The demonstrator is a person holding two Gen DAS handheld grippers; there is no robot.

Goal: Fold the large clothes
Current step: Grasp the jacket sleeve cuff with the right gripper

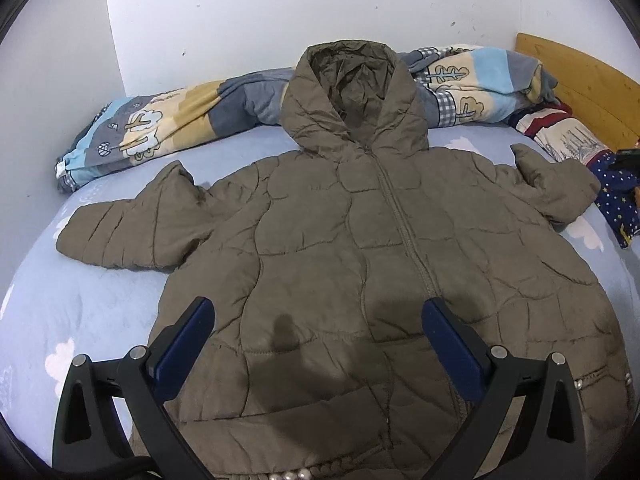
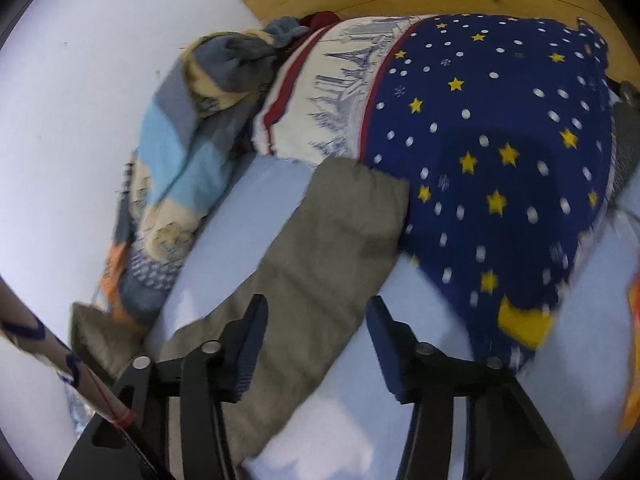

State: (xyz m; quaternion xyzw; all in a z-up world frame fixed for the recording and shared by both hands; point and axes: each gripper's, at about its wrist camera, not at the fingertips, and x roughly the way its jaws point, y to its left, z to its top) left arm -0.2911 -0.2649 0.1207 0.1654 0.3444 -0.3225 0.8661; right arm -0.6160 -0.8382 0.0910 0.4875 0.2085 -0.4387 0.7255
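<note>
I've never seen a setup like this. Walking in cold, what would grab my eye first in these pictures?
A big olive puffer jacket lies spread face up on the pale blue bed, zipped, hood toward the wall, sleeves out to the sides. Close to the lens, the left gripper hovers open over the jacket's lower front. In the right wrist view, the right gripper stands open over one sleeve, beside a navy pillow with yellow stars.

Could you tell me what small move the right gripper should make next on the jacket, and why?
Probably ease the right gripper down onto the sleeve and close on it. Its jaws stand apart above the olive fabric without pressing it, and the jacket lies flat, zipped, both sleeves spread out on the bed sheet, so folding a sleeve inward looks like the first step.
</note>
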